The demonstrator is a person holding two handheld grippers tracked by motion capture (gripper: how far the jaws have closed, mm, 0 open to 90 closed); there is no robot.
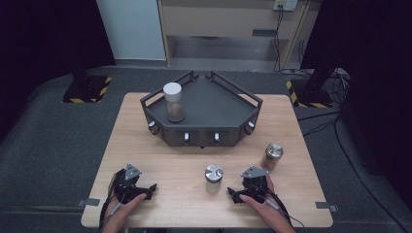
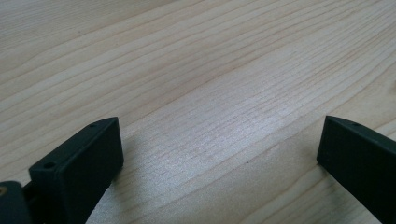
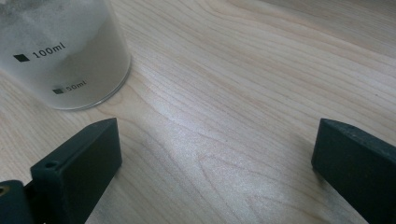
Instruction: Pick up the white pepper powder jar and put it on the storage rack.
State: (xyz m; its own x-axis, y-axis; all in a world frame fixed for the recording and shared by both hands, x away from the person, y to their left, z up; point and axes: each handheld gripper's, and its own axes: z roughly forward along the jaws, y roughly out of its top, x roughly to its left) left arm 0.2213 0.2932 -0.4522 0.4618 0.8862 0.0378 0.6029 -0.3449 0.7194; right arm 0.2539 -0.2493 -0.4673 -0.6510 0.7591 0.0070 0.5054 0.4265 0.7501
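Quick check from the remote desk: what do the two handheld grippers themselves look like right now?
Both are black. The left gripper and right gripper each carry a grey three-cornered plate on top and trail a dark cable back along the forearm. Seen close in the gripper views, the jaws are blocky matt black pads with small round holes. No sleeves show.

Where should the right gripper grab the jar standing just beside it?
Grip the silver-lidded jar across its round glass wall below the lid, coming in level from its right, where the right gripper rests open. It stands upright, clear of the other jar.
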